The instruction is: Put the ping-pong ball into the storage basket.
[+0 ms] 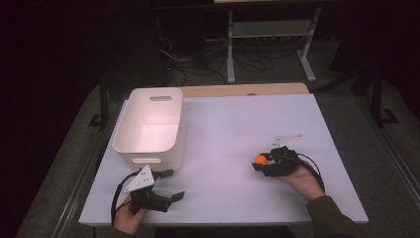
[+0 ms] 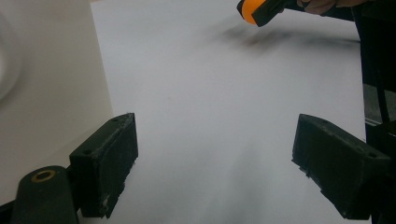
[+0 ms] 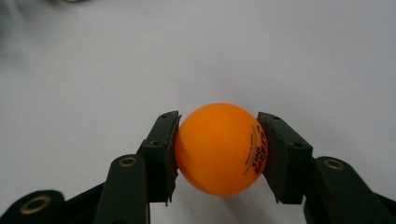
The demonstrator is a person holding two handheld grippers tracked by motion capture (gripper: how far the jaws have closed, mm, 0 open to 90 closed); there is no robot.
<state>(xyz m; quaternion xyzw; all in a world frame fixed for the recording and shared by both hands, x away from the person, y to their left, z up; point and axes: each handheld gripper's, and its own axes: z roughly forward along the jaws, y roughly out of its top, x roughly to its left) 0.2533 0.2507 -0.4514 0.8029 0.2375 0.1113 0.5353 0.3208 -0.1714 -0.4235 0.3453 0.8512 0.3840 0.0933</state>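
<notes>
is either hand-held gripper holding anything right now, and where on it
The right hand-held gripper clamps an orange ball across its middle, one pad on each side. The left hand-held gripper stands open with nothing between its jaws.

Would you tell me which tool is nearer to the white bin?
Left. The left tool sits just in front of the white bin; the right tool, holding the orange ball, is farther across the table.

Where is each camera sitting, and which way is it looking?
High view: above the person's side, looking forward and down on the table; both hands, left gripper and right gripper show.
Left gripper view: rides the left gripper, looking across the table past the white bin; its open jaws show.
Right gripper view: rides the right gripper, looking down at the table; its jaws clamp the orange ball.
Shared: all three show the ball.
</notes>
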